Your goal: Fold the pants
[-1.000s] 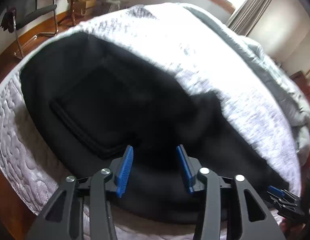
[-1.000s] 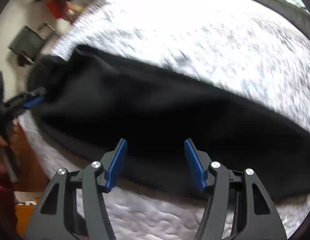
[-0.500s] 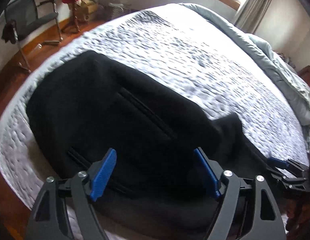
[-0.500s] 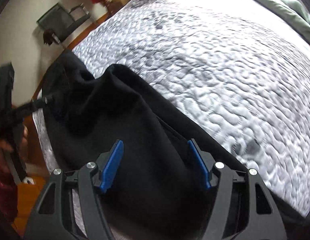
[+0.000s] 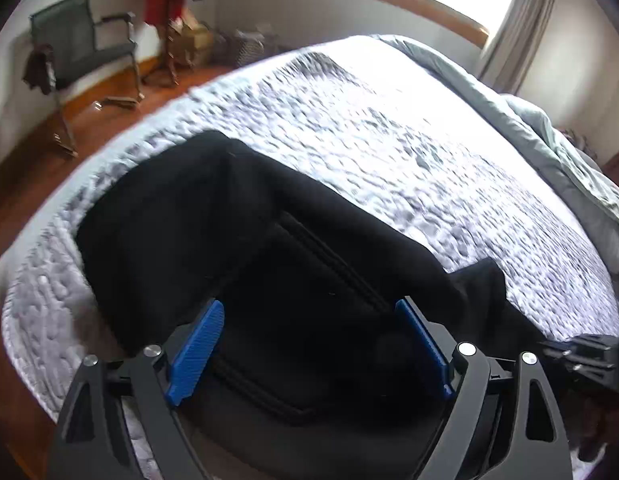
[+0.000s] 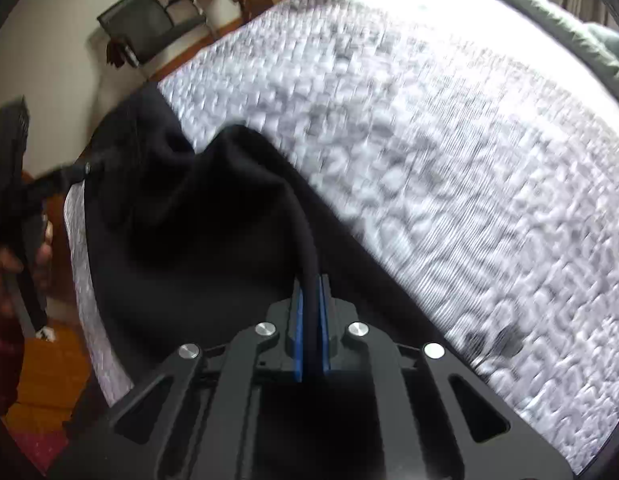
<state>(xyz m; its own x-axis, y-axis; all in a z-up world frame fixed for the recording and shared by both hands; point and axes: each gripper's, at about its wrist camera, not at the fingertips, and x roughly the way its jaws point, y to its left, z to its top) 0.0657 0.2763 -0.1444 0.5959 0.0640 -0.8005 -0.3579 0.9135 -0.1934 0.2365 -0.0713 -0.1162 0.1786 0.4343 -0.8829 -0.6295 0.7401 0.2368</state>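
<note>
Black pants point(image 5: 237, 240) lie on the near corner of a bed with a white quilted cover point(image 5: 409, 152). A back pocket seam shows on them. My left gripper point(image 5: 309, 344) is open, its blue pads spread wide just above the pants, empty. My right gripper point(image 6: 309, 300) is shut on a fold of the black pants point(image 6: 213, 216) and lifts that fabric into a ridge above the bed. In the right wrist view the left gripper point(image 6: 73, 172) sits at the far left edge by the pants' other end.
A grey duvet point(image 5: 549, 136) is bunched along the bed's far right side. A black chair point(image 5: 81, 48) and a coat stand with red clothing point(image 5: 165, 4) stand on the wooden floor point(image 5: 41, 152) to the left. The bed edge is close below me.
My right gripper has closed on a fold of the pants and raised it. My left gripper has opened wider and pulled back, higher over the pants.
</note>
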